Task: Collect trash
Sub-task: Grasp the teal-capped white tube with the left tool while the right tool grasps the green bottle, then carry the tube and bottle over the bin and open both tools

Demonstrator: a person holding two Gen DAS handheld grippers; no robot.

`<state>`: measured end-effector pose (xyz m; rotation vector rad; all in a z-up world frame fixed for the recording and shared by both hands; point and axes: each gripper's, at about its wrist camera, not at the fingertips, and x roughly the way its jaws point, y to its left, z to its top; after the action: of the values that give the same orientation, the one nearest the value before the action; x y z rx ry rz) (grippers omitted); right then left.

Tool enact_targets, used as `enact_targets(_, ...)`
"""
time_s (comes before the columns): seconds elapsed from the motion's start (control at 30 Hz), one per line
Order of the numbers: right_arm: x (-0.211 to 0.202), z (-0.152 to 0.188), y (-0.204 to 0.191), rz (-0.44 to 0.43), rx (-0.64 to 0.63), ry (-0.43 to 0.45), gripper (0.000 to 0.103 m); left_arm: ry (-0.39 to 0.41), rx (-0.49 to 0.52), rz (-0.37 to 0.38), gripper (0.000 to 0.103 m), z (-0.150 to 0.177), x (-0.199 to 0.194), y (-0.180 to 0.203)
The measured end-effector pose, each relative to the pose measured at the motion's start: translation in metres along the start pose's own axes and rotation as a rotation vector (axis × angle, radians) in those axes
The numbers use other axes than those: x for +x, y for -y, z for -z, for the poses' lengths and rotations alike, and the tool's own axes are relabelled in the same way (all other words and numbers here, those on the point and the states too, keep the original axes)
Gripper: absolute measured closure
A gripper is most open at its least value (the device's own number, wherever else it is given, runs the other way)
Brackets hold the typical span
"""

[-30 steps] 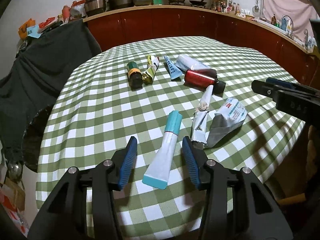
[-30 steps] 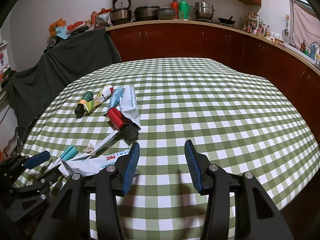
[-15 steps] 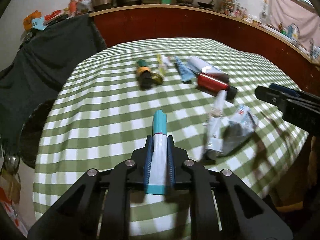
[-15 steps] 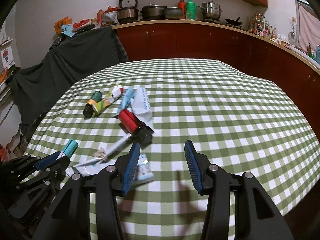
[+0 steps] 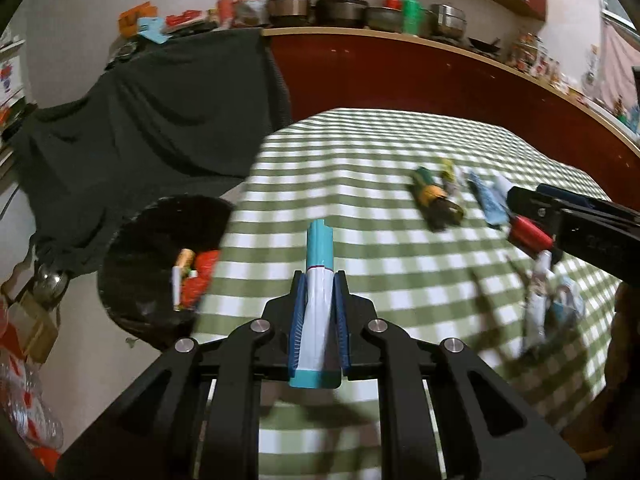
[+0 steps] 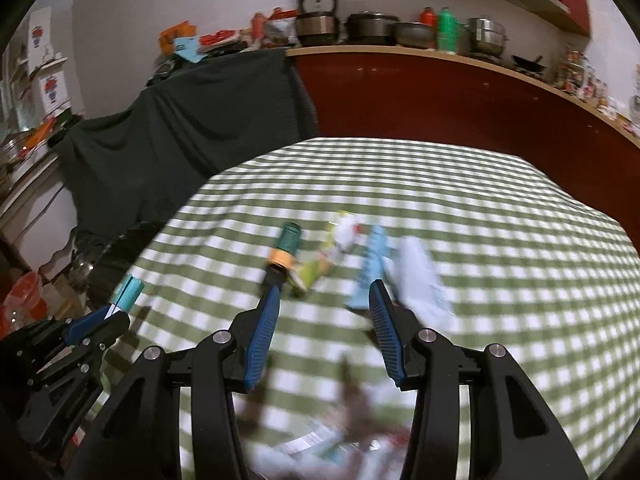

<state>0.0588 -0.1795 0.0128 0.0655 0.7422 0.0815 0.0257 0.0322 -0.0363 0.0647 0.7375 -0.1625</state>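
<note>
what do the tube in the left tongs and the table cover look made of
Tube: probably soft plastic, glossy white body with a teal cap and flat crimped teal end. Table cover: looks like woven cloth in matte green-and-white check, draping softly over the edge; coated vinyl can't be ruled out.

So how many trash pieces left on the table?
7, though blur may hide some: bottle, yellow-green wrapper, blue tube and white packet clustered farther back; red can nearer; twisted white wrapper and silver pouch nearest the edge. The teal-capped tube is in the left gripper.

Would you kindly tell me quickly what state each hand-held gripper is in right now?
Left hand-held gripper: closed on the white and teal tube.
Right hand-held gripper: open, holding nothing.
</note>
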Motion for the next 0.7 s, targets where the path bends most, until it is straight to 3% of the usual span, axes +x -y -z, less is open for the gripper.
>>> enact_targets(0.27,0.043,-0.026,-0.028,-0.03,-0.028,-0.062,0.057,0.001,-0.048,-0.049,0.089,-0.009,0.006,-0.038)
enact_targets(0.57,0.088,-0.028,-0.034,0.006,-0.021,-0.201,0.068,0.003,-0.074,-0.095,0.089,-0.015,0.011,-0.069)
enact_targets(0.7,0.092,-0.026,-0.035,0.012,-0.024,-0.207,0.078,-0.001,-0.083,-0.111,0.089,-0.015,0.013,-0.078)
